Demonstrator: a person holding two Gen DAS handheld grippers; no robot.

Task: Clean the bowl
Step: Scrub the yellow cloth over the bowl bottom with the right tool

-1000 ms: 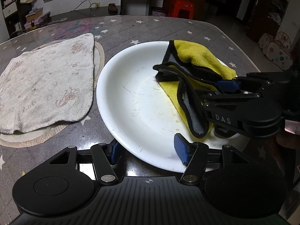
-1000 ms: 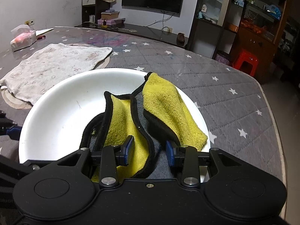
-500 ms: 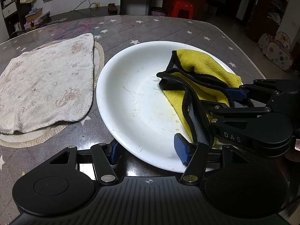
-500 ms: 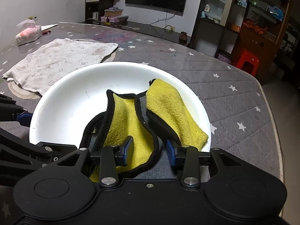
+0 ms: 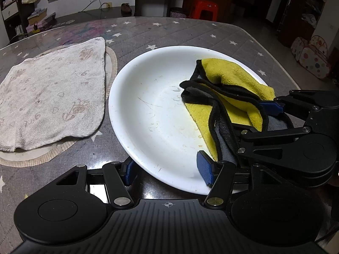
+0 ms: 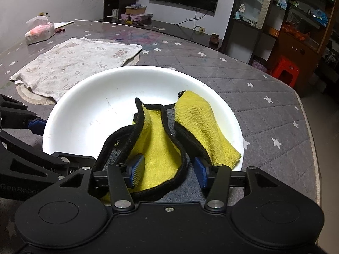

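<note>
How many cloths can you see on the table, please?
2: a yellow cloth lying in the white bowl, and a pale patterned towel spread flat beside the bowl.

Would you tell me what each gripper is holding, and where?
Left gripper clamps the white bowl's near rim; right gripper, jaws opening, straddles the yellow black-edged cloth, unpinched.

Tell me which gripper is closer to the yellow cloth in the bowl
Right. The right gripper has the yellow cloth between its opening jaws, the pads not pressing it. The left gripper straddles the near rim of the white bowl, beside the cloth without touching it.
</note>
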